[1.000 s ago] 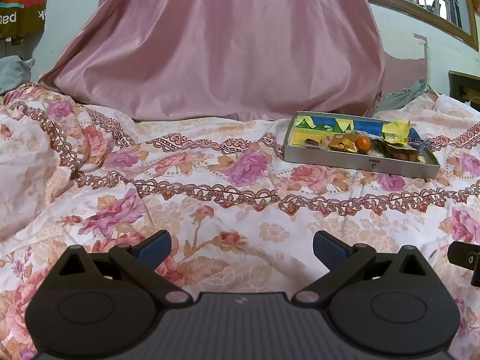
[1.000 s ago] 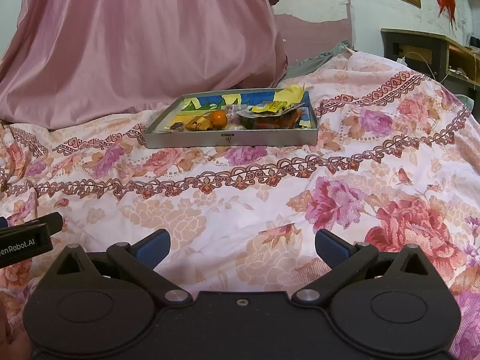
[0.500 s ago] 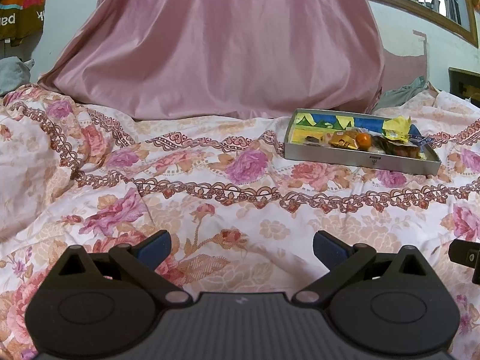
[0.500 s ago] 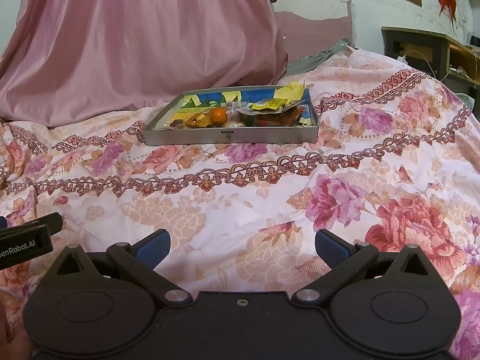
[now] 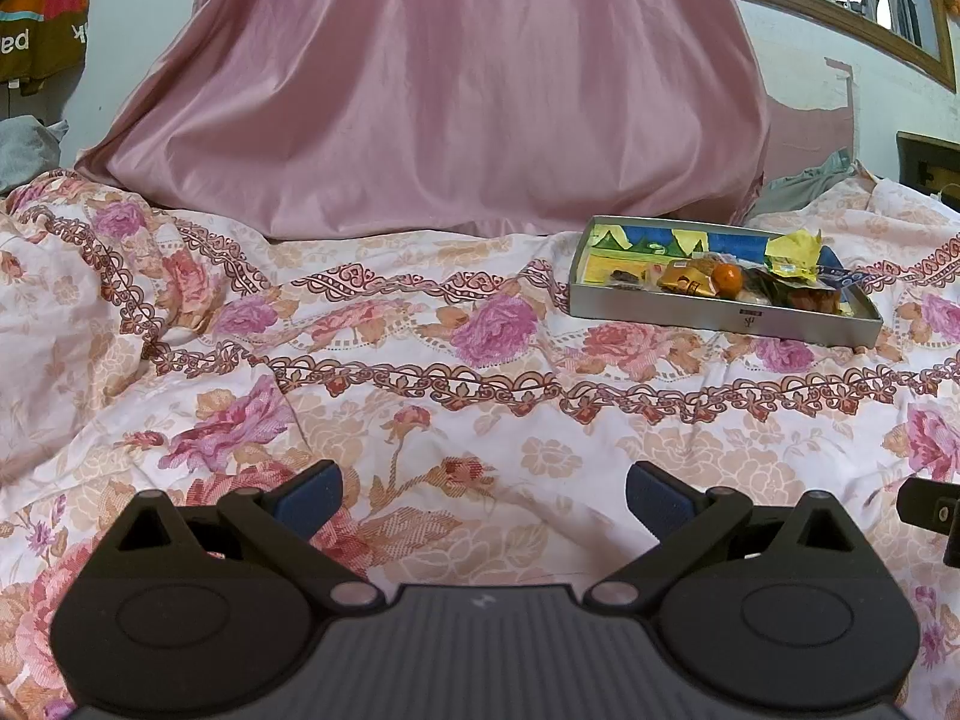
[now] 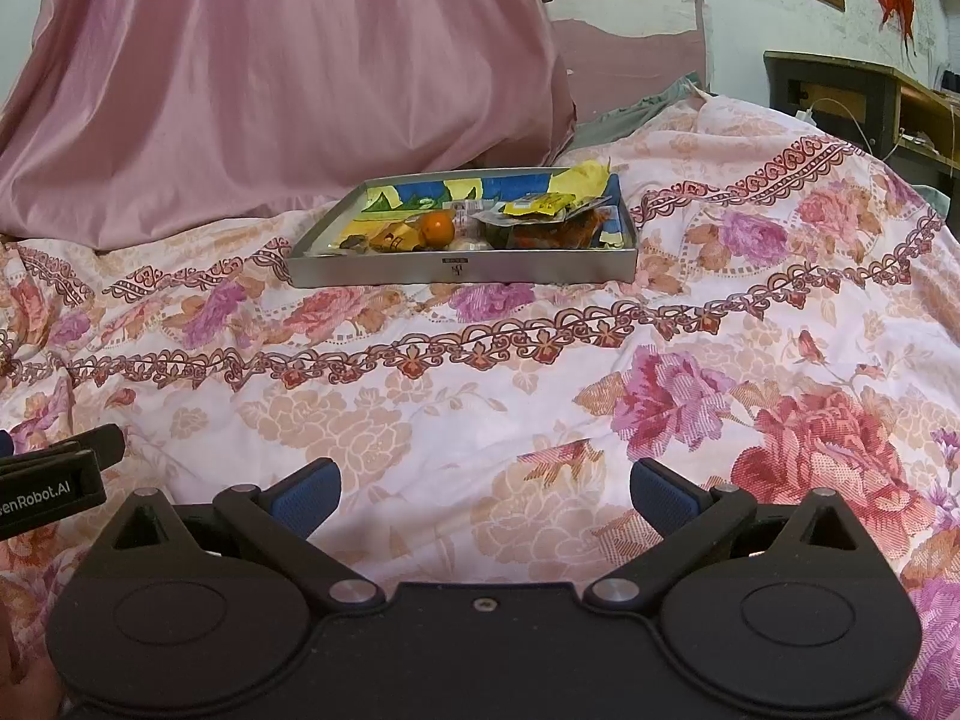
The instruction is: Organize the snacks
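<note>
At the bottom of the left wrist view the left gripper (image 5: 483, 495) has its blue-padded fingers (image 5: 309, 495) spread wide apart with nothing between them, low over the floral bedspread (image 5: 420, 408). The right gripper (image 6: 483, 495), at the bottom of its own view, is spread the same way and empty; part of the left gripper shows at that view's lower left edge. Farther back, well apart from both, a shallow grey tray (image 6: 462, 269) sits on the bedspread, upper centre in the right view and upper right in the left. Inside it lie the snacks: an orange (image 6: 436, 228), yellow packets (image 6: 537, 203) and darker wrapped pieces. Behind the tray a pink cloth (image 5: 432, 90) fills the top.
</note>
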A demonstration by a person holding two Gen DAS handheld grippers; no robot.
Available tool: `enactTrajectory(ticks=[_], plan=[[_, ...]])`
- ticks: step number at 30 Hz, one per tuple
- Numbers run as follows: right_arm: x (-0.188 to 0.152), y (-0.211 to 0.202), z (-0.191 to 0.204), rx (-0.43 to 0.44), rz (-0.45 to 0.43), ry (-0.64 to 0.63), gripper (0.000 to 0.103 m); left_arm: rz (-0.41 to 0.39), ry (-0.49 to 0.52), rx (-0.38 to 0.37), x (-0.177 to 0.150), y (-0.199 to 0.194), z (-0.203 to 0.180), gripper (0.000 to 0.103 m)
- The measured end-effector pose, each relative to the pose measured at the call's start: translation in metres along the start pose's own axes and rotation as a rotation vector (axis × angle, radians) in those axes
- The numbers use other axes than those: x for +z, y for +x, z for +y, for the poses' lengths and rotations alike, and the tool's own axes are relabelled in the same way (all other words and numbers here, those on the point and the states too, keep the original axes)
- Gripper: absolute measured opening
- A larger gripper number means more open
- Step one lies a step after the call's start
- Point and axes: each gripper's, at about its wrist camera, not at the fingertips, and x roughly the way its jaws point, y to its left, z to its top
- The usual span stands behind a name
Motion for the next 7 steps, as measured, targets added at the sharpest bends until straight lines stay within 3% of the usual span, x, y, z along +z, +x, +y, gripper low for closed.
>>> enactTrajectory(ticks=[7], plan=[[0.0001,0.0001,0.0002,-0.001,0.001,0.0,0.102,0.0,0.013,0.0,-0.0009,0.0005,-0.0001,0.103]])
